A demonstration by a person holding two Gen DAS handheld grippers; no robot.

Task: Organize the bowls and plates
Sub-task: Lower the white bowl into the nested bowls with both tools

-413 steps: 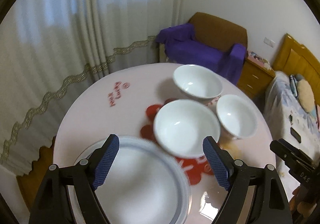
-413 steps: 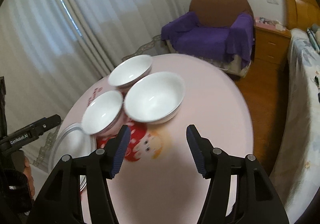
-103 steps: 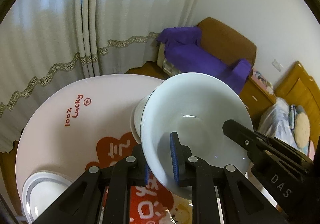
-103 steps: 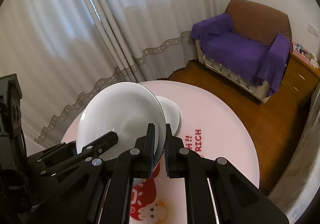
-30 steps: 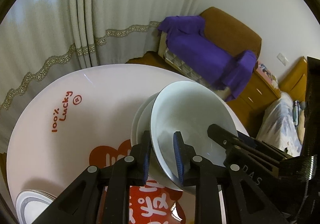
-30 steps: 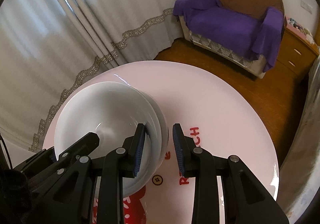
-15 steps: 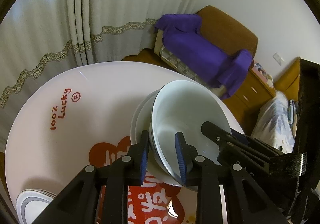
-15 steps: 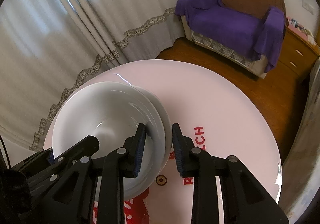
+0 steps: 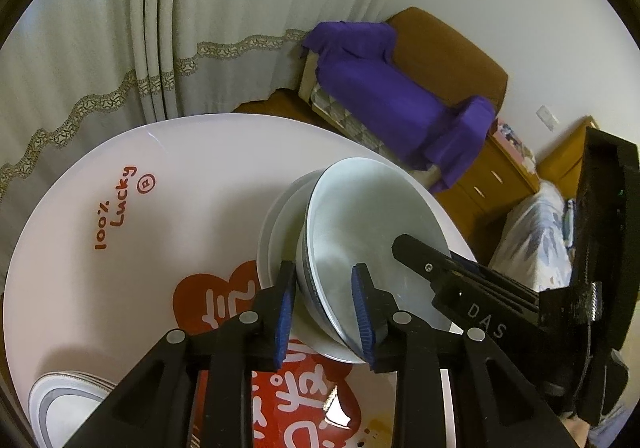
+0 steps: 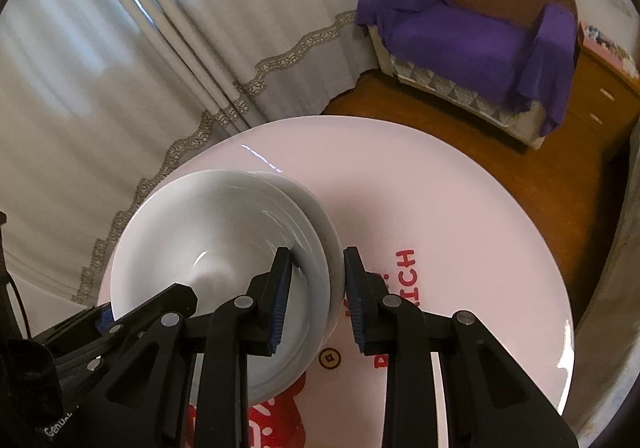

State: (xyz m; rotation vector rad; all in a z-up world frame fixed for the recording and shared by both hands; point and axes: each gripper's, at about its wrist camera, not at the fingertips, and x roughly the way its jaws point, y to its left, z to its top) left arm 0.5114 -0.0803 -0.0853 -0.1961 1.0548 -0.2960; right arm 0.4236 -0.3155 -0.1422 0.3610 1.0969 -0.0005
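A stack of white bowls (image 9: 368, 215) (image 10: 208, 232) stands on the round pink table (image 9: 180, 167) (image 10: 440, 207), the top bowl nested in the lower ones (image 9: 276, 232). My left gripper (image 9: 323, 272) straddles the top bowl's near rim, one pad outside the wall and one inside. Its jaws are opening and a gap shows at the inner pad. My right gripper (image 10: 317, 254) straddles the stacked rims on the opposite side, open, its pads just off the bowls. Each gripper's finger also shows in the other's view.
A grey-rimmed white plate (image 9: 60, 404) lies at the table's near left edge. Beyond the table are curtains (image 9: 160, 27), an armchair under a purple cloth (image 9: 400, 103) (image 10: 460, 39), a wooden nightstand (image 9: 500, 175) and a bed (image 9: 532, 232).
The left jaws have spread a little away from the top bowl's rim. The bowl has settled lower into the stack. The right gripper has hardly moved.
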